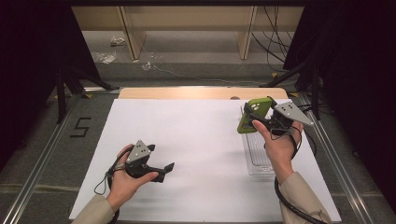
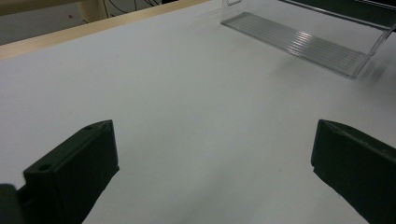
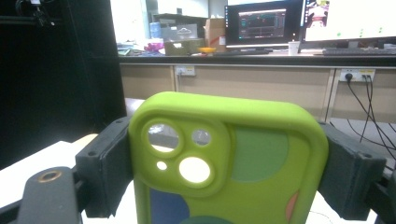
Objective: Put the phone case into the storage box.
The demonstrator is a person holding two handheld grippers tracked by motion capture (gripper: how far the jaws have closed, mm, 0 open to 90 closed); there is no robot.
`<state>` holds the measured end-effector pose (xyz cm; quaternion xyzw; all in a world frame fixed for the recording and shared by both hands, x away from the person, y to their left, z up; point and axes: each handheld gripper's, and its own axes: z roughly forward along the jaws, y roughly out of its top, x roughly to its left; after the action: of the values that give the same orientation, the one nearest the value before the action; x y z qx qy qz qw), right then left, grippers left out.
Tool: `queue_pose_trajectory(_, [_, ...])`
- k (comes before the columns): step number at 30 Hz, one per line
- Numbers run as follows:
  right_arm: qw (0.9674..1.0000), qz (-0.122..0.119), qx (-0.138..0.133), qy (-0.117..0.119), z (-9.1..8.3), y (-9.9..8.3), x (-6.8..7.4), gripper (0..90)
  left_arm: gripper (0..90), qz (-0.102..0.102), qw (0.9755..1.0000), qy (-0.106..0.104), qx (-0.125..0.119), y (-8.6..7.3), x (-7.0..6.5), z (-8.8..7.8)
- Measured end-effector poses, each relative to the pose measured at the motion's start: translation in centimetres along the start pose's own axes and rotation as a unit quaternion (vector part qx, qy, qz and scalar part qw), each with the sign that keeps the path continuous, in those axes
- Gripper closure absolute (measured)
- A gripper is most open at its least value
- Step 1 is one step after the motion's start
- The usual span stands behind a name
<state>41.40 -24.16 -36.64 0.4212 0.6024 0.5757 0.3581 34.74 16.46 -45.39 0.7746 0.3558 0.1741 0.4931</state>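
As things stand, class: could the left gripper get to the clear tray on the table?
Probably yes. The left gripper is open and holds nothing, and only bare white table lies between it and the clear tray. The right gripper holds the green phone case above the tray's far end.

High view: white sheet-covered desk (image 1: 201,140) evenly lit from above, flanks and corners near black, soft short shadows under hands. Slight barrel bend at edges, overall soft. Left gripper view: white surface bright, bit washed out, glare streaks on clear ribbed plastic tray (image 2: 299,42), black jaws dark. Right gripper view: green rubbery phone case (image 3: 224,158) close, slightly soft; monitors blown out, left side dark.
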Motion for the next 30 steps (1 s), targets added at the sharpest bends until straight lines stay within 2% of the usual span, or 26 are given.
queue_pose_trajectory(30, [0.9994,-0.008,0.008,-0.032,0.0,-0.4,-1.6,17.2,0.0,-0.002,1.0000,0.001,-0.001,-0.2,0.1,-0.3])
